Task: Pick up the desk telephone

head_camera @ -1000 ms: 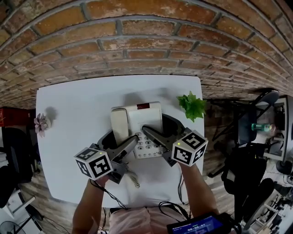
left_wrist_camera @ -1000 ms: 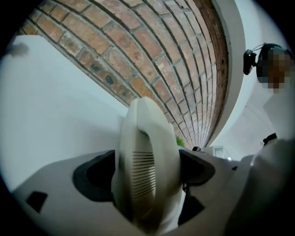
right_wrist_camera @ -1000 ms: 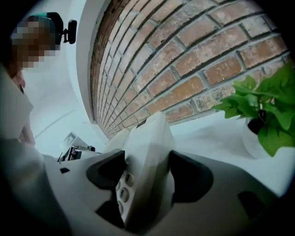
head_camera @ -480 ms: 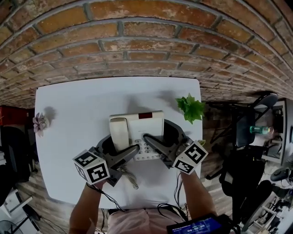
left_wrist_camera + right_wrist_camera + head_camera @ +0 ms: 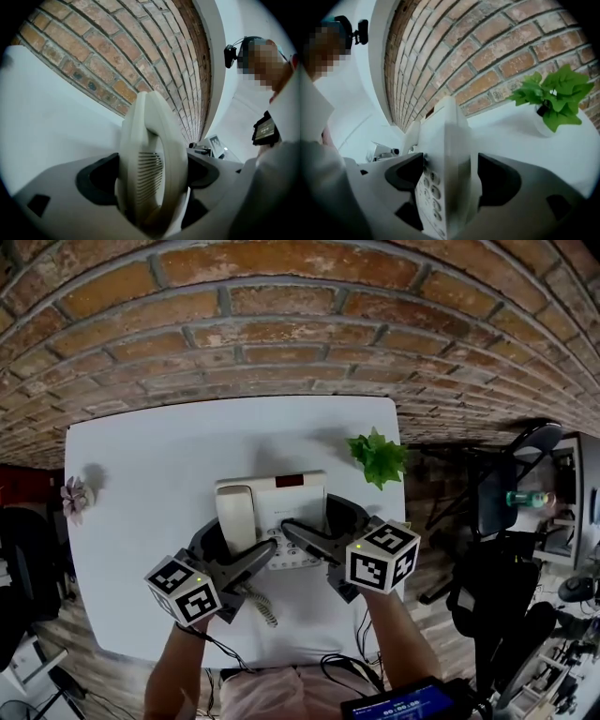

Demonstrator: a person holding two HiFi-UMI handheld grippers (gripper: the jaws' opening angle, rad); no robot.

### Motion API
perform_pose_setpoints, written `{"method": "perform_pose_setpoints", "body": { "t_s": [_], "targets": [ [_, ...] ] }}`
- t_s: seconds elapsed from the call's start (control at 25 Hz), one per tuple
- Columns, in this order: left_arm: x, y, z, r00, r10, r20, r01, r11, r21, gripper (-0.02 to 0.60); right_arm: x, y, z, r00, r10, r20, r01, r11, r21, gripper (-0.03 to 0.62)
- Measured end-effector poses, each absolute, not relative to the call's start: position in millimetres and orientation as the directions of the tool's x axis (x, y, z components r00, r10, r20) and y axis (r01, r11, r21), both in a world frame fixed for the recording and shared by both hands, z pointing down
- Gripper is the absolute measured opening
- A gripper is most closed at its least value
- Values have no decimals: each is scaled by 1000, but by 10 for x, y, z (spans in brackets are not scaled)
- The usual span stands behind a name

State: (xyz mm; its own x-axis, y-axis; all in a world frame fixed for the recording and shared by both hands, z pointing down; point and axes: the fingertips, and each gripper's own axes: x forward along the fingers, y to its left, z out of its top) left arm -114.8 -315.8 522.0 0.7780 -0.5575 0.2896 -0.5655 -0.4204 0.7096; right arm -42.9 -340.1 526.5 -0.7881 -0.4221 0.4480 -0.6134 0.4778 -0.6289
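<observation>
A cream desk telephone (image 5: 291,498) lies on the white table (image 5: 141,456), its handset (image 5: 236,517) resting on the left side. My left gripper (image 5: 239,535) is shut across the handset (image 5: 150,154), a pad against each side of it. The telephone's right side, with the keypad (image 5: 431,192), lies between the jaws of my right gripper (image 5: 319,521). Those jaws are opening, and a gap shows between the right-hand pad and the telephone's edge (image 5: 457,154). A coiled cord (image 5: 262,606) trails toward the table's near edge.
A small green plant (image 5: 377,457) stands at the table's far right corner, close to my right gripper. A small pink flower (image 5: 75,495) sits at the left edge. A brick wall (image 5: 281,324) runs behind the table. A dark chair (image 5: 511,484) stands to the right.
The telephone and both grippers have shifted slightly toward the table's near edge. The right gripper has rolled, and its marker cube now shows a different face.
</observation>
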Motion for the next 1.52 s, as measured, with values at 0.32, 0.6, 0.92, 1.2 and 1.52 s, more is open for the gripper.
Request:
{"method": "perform_pose_setpoints", "body": {
  "t_s": [0.32,0.6,0.92,1.2,1.52],
  "targets": [
    [-1139,-3092,5197,766,-561,313,-584,-406,703,431,-451,-3292,5213,-799,-428,422,-598,488,-636,321],
    [-1127,-2858,5029,756,-570,323,-592,-382,710,431,-424,-3056,5059,-808,-433,400,-583,488,-650,319],
    [-992,-2621,4500,765,-579,283,-589,-449,672,431,-285,-2809,4512,-803,-469,367,-589,530,-611,319],
    [-847,-2277,3918,757,-607,244,-594,-483,643,431,-137,-2477,3910,-806,-495,324,-584,579,-569,321],
    [-717,-1801,3361,737,-642,212,-619,-514,594,431,-10,-2017,3347,-821,-506,266,-563,633,-531,321]
  ]
}}
